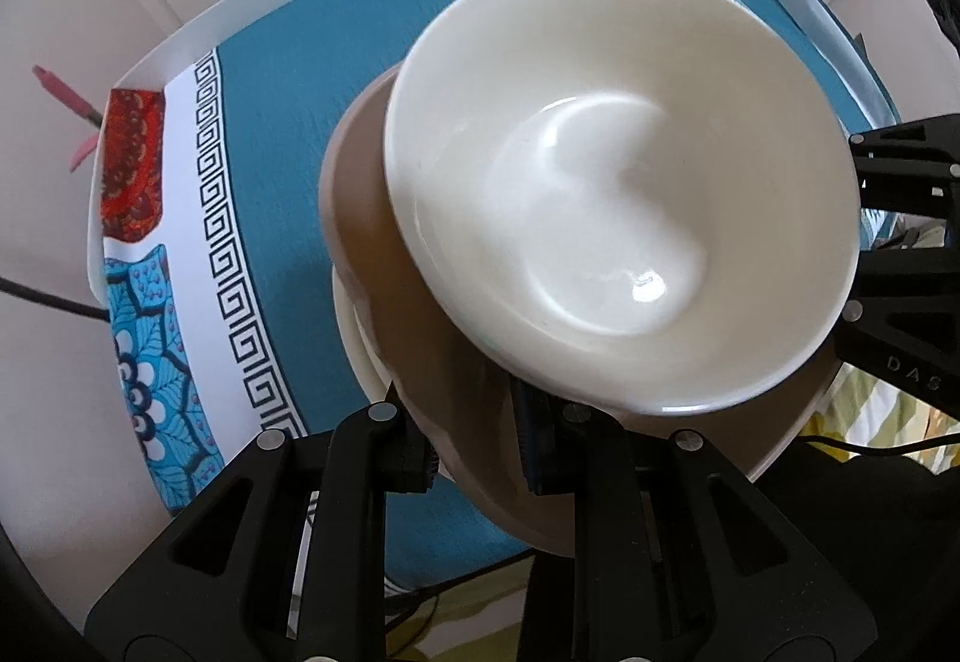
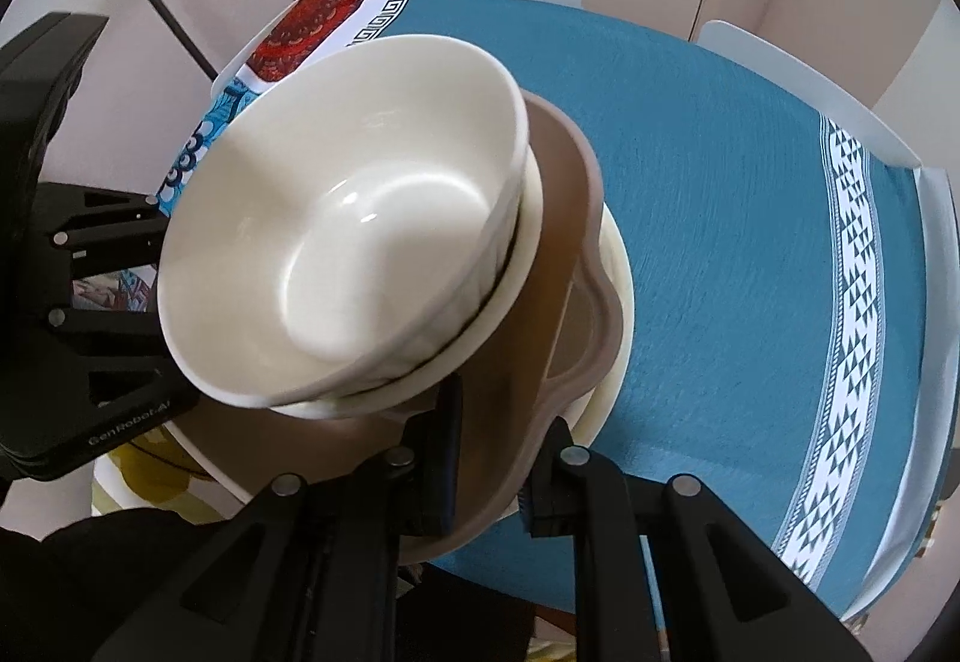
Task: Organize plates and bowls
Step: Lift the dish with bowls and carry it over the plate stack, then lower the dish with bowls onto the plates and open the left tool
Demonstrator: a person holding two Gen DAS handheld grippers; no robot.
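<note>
White bowl (image 1: 618, 182) hides most of brown plate (image 1: 384, 266) beneath.

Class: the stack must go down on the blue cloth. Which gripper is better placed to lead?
The right gripper, probably: it and the left gripper both clamp the brown plate, but the widest bare cloth lies on its side.

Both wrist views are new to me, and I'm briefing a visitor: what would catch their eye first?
A tilted stack of dishes fills the middle: a glossy cream bowl on top, a tan plate beneath. The left claw and right claw both pinch the tan plate's rim. Behind lies a teal tablecloth.
</note>
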